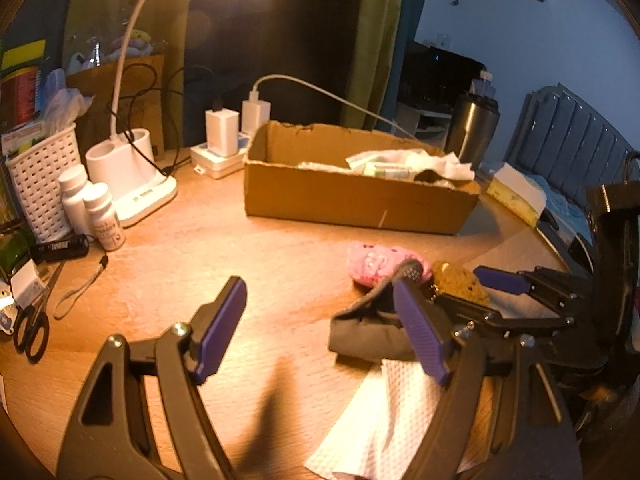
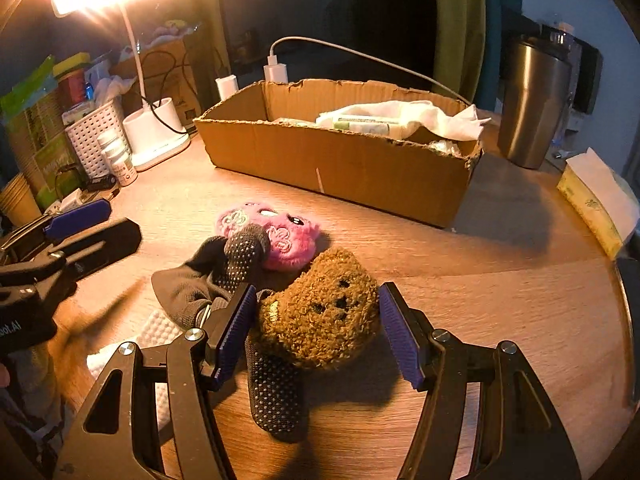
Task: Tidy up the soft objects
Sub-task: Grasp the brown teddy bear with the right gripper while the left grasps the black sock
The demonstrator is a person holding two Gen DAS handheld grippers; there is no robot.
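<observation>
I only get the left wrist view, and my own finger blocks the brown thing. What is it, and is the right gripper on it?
Observer: It is a brown plush bear. The right gripper straddles it with its fingers open, not squeezing.
Operator: Is the bear lying free, or on something?
Observer: It lies on a dark dotted sock, whose sole sticks out from under the bear toward the camera.
</observation>
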